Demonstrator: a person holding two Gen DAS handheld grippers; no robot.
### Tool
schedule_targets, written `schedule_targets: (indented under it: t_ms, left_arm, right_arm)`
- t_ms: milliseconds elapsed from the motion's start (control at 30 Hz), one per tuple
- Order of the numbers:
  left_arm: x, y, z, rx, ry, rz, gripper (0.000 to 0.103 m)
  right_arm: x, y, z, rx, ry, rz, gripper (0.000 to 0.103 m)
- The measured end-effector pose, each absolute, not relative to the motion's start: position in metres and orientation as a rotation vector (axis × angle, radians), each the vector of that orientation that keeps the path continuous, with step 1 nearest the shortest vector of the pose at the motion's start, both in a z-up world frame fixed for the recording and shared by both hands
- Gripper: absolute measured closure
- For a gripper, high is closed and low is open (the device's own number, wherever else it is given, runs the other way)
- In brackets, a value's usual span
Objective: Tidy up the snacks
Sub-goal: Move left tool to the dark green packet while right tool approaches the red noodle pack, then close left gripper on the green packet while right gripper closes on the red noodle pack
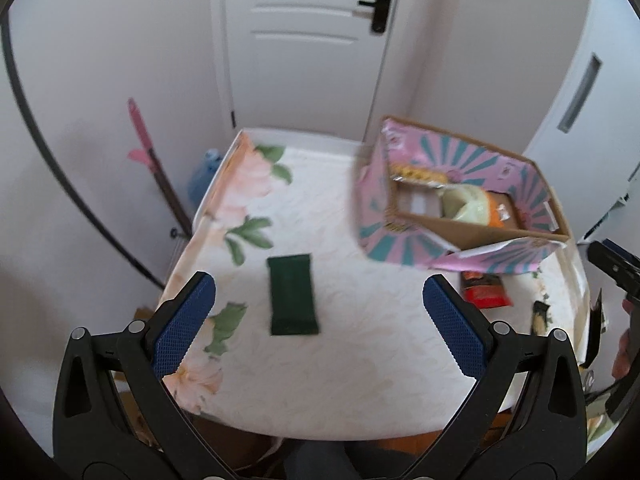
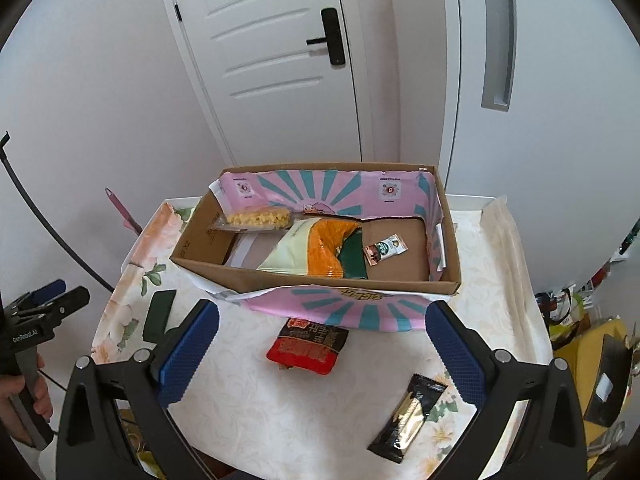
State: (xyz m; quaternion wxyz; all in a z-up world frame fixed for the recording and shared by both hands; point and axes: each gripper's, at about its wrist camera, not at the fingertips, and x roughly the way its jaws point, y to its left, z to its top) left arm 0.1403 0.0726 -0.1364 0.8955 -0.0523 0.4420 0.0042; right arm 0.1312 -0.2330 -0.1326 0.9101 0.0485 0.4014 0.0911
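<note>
At the far left a pink-handled broom point(image 1: 150, 160) leaned against the wall, with a blue bottle point(image 1: 204, 178) on the floor between it and the table's left edge. The table point(image 1: 352, 360) wore a pale cloth with peach flowers along that left edge. The left claw point(image 1: 318, 326) hung above the near edge, its blue pads spread wide and holding nothing. Between them, flat on the cloth, lay a dark green packet point(image 1: 293, 295), with bare cloth on every side of it and well apart from the box.

Further right stood the cardboard box point(image 2: 320, 280), pink and teal outside, set toward the far right of the table with its near wall close to the middle. Inside lay a clear pack of yellow snacks point(image 2: 260, 219) against the far wall, a pale green and orange bag point(image 2: 312, 252) in the middle, and a small sachet point(image 2: 385, 249) on the bare cardboard floor to the right, where room remained.

Just in front of the box's near wall sat a red and black packet point(image 2: 308, 346). The right claw point(image 2: 322, 354) hovered above it, fully parted and empty. Nearer and to the right a black and gold stick packet point(image 2: 408, 418) lay askew close to the near edge. The cloth was rucked up along the table's right edge.
</note>
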Motion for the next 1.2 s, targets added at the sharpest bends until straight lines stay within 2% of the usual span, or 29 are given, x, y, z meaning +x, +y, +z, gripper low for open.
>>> schedule_targets:
  t_ms: [200, 400, 500, 933, 1000, 1200]
  left_arm:
    - [0.170, 0.090, -0.188, -0.117, 1.015, 0.001, 0.001]
    - [0.194, 0.094, -0.242, -0.124, 1.097, -0.017, 0.011]
    - [0.203, 0.093, -0.263, -0.119, 1.124, -0.032, 0.020]
    - [0.206, 0.080, -0.282, 0.006, 1.091, -0.038, 0.023]
    - [0.206, 0.079, -0.281, 0.016, 1.082, -0.044, 0.028]
    - [0.207, 0.080, -0.277, 0.022, 1.071, -0.058, 0.054]
  right_arm:
    - [0.131, -0.213, -0.152, 0.112, 0.840, 0.142, 0.000]
    - [0.142, -0.199, -0.191, 0.166, 0.906, 0.042, 0.000]
    - [0.150, -0.189, -0.215, 0.154, 0.951, -0.003, 0.000]
    - [0.170, -0.159, -0.256, 0.084, 1.000, -0.087, 0.000]
    - [0.172, -0.157, -0.258, 0.065, 1.003, -0.097, 0.000]
    - [0.178, -0.155, -0.267, 0.030, 1.018, -0.120, 0.000]
